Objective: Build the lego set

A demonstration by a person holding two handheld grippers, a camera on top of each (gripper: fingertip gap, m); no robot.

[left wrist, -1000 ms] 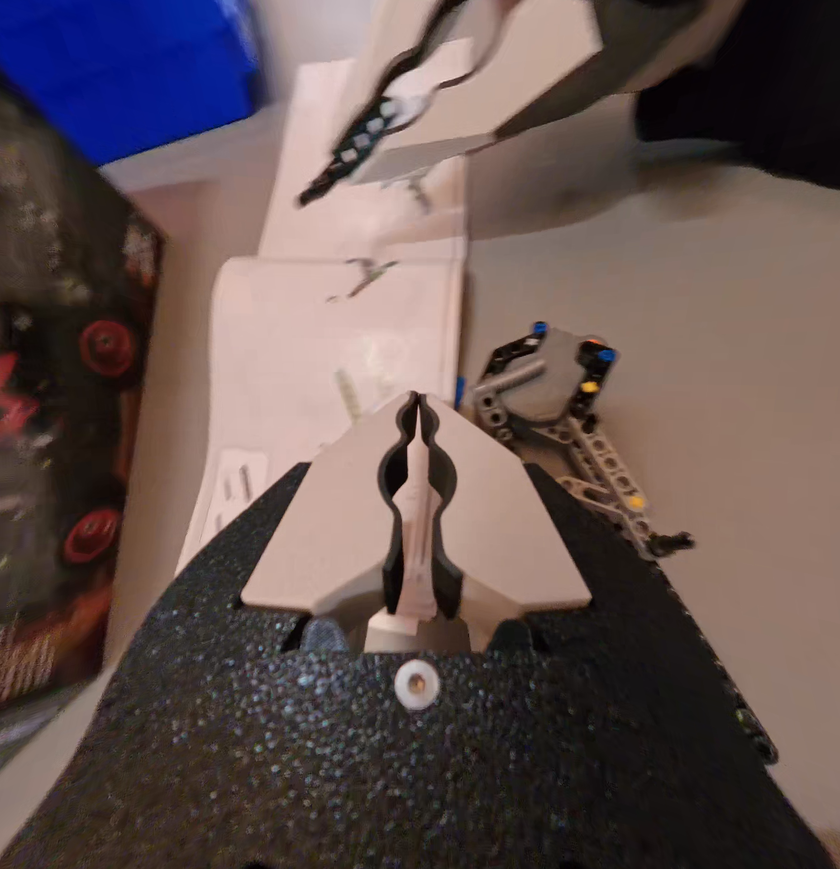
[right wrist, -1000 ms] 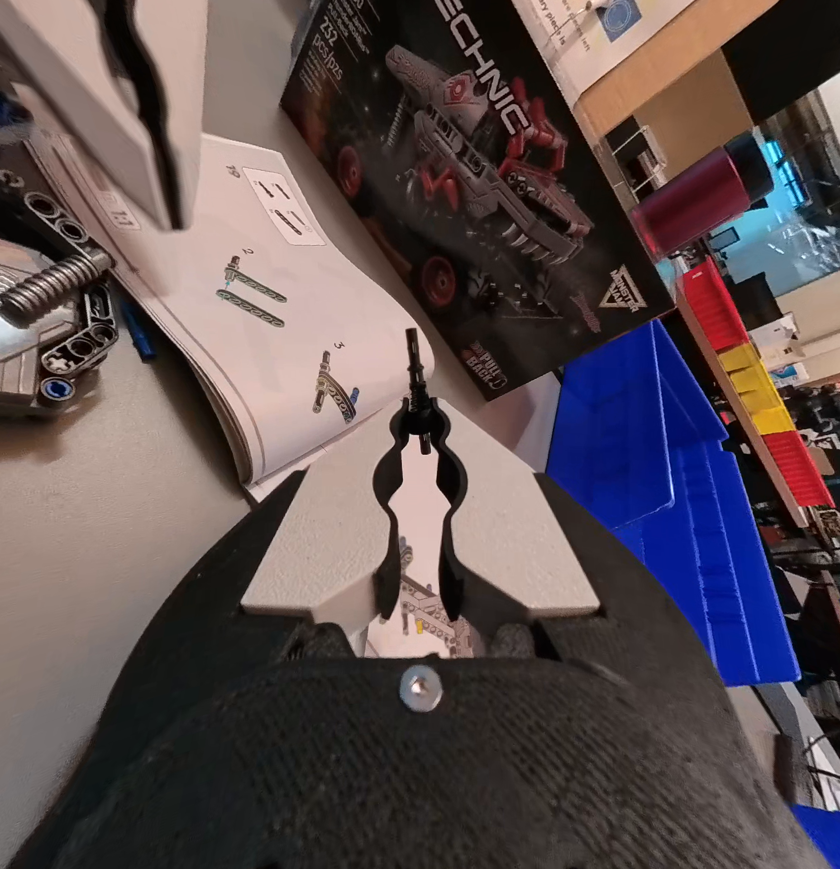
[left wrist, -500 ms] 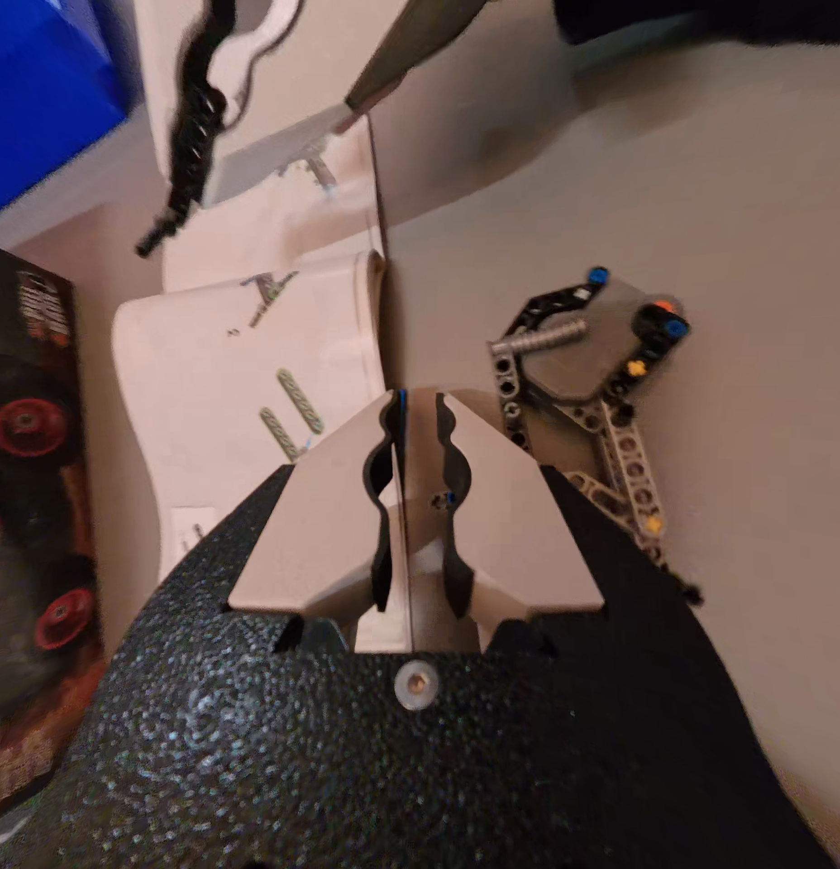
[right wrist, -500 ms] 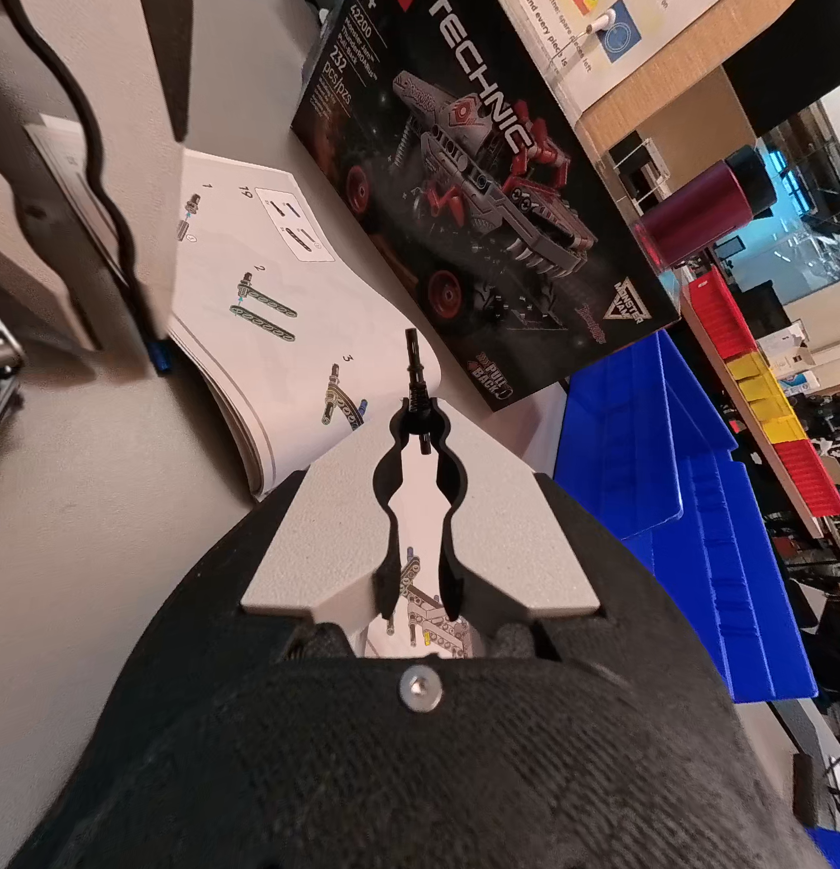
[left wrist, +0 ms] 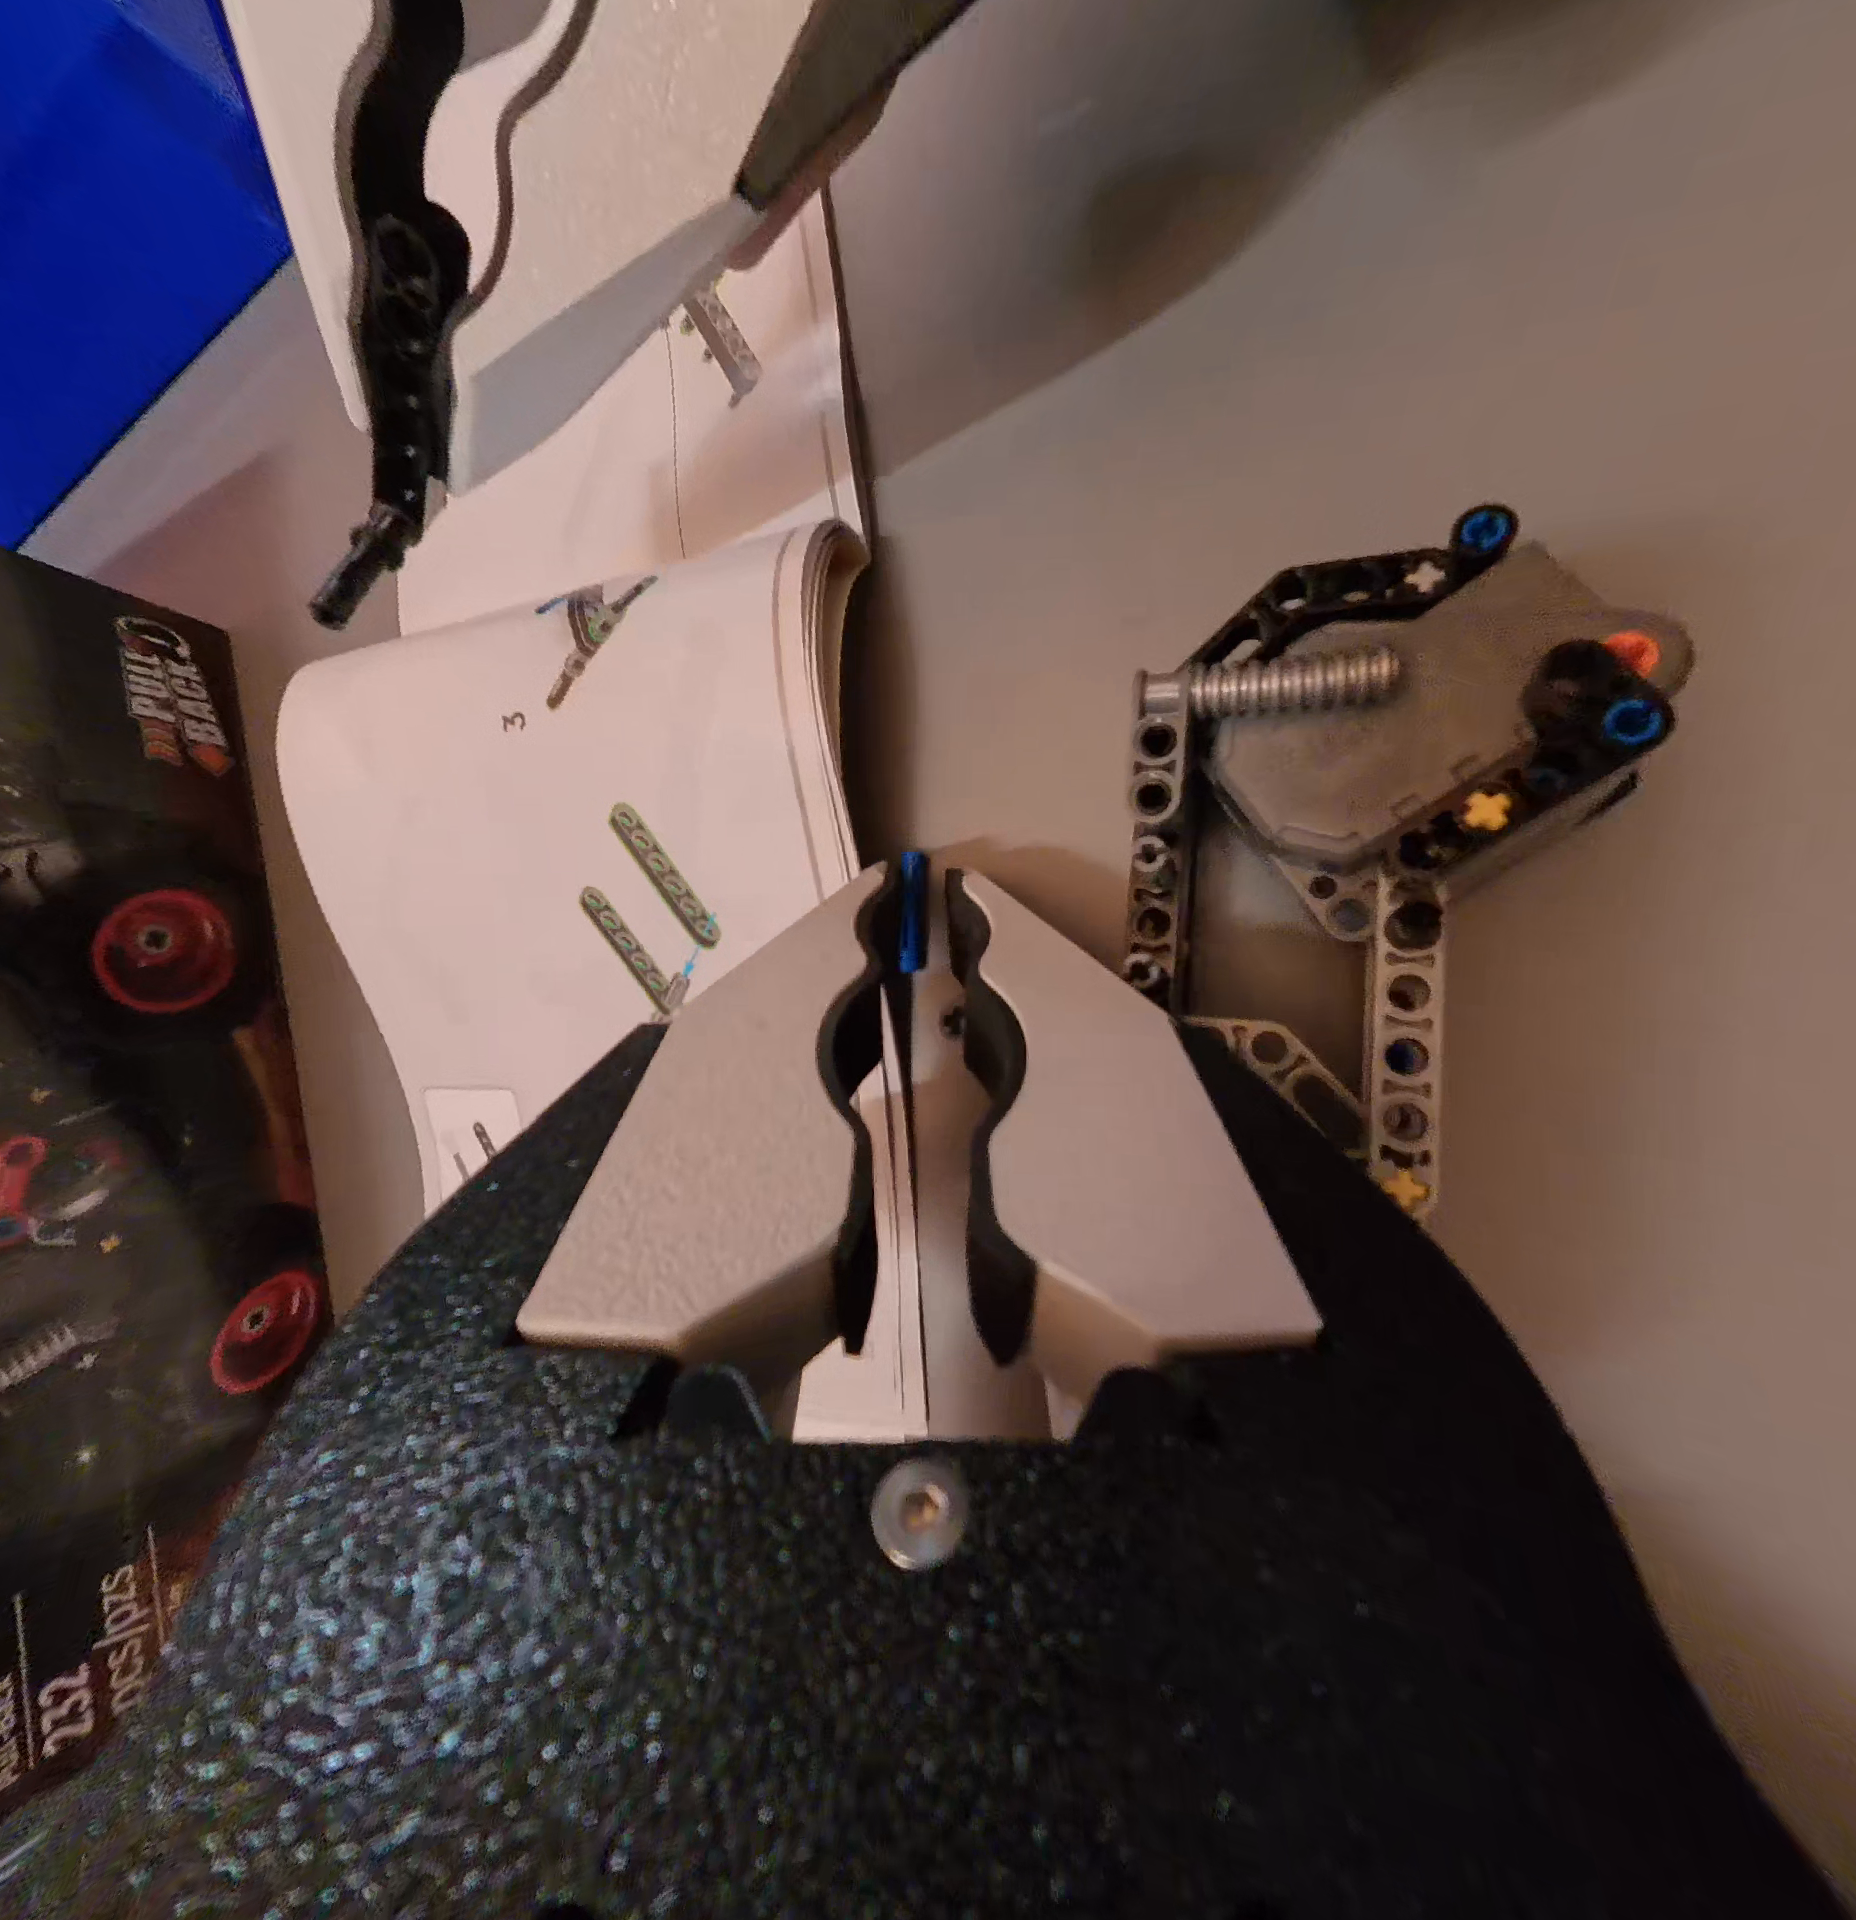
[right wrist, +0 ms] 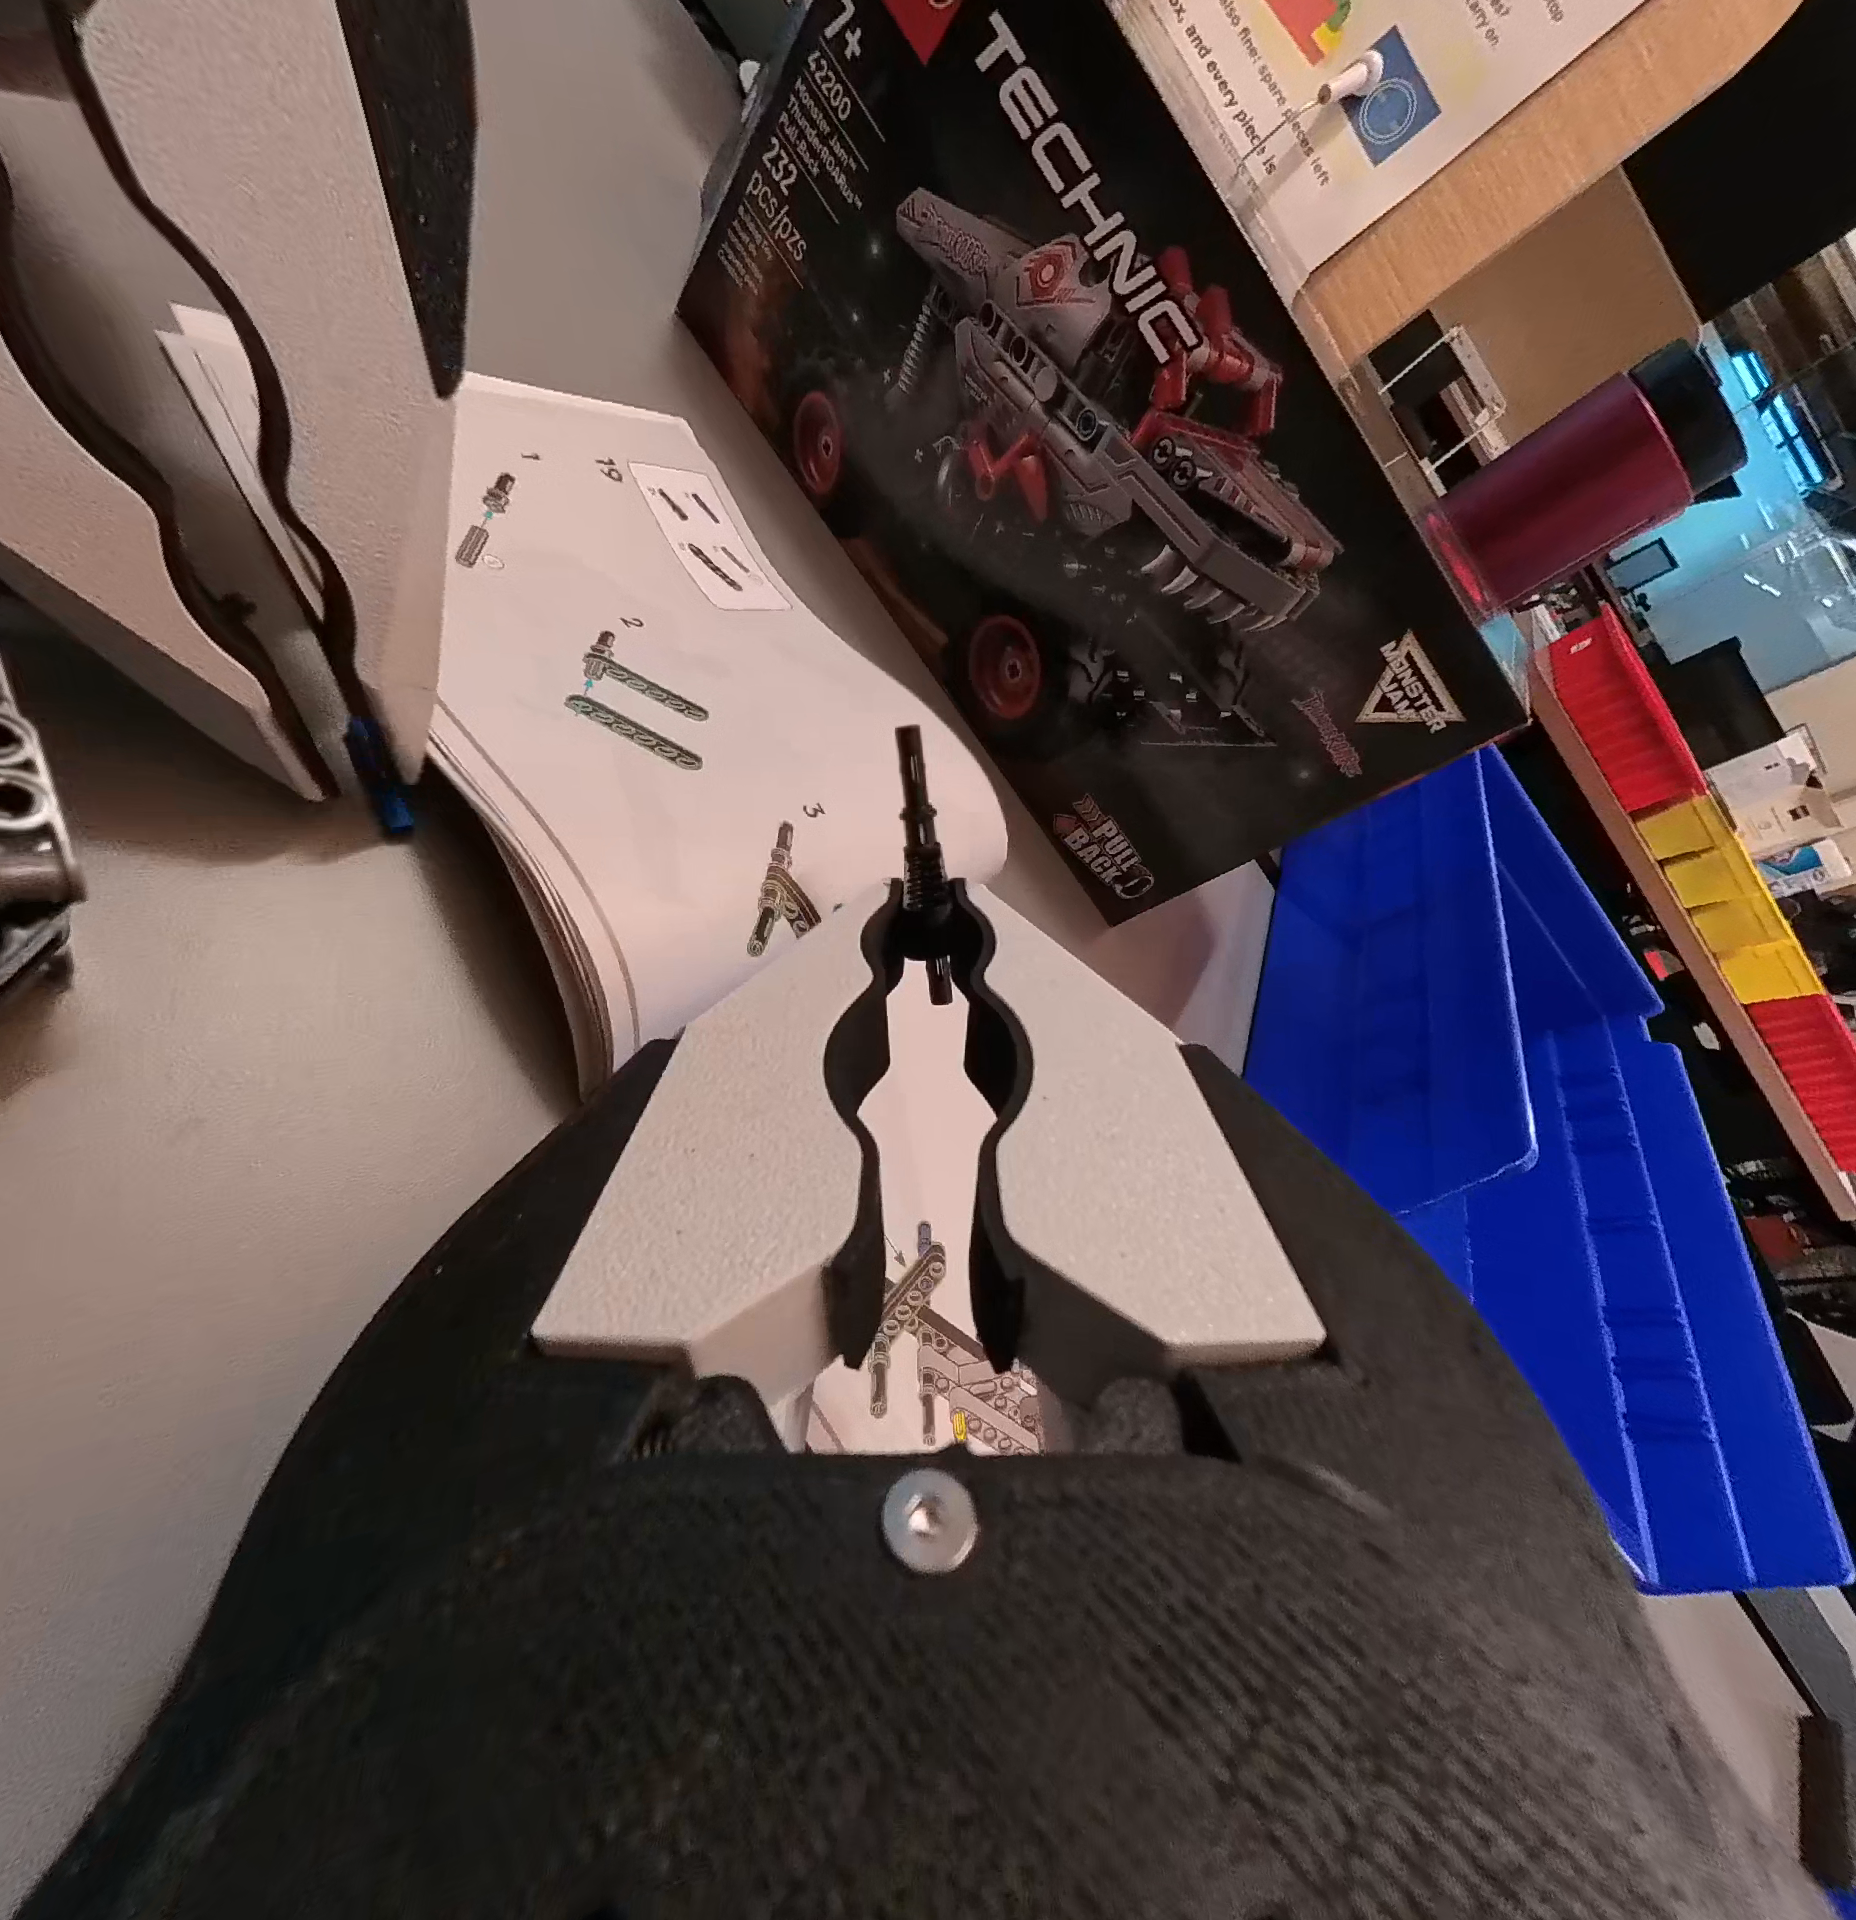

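Note:
My left gripper is low over the table with its jaws slightly apart. They straddle a small blue pin lying at the edge of the open instruction booklet. The pin touches the left pad, and a thin gap shows on its right. The pin also shows in the right wrist view at the left gripper's tips. My right gripper is shut on a black beam with a pin end and holds it above the booklet. The part-built grey and black assembly lies on the table right of my left gripper.
The set's dark box stands beyond the booklet. Blue bins sit past the box. A maroon cylinder and red and yellow bins are on a shelf behind. Between my right fingertips and the maroon cylinder there is roughly 35 cm.
My left gripper's jaws went from shut to slightly apart and moved forward onto the blue pin at the booklet's edge. My right gripper kept hold of the black beam and shifted slightly.

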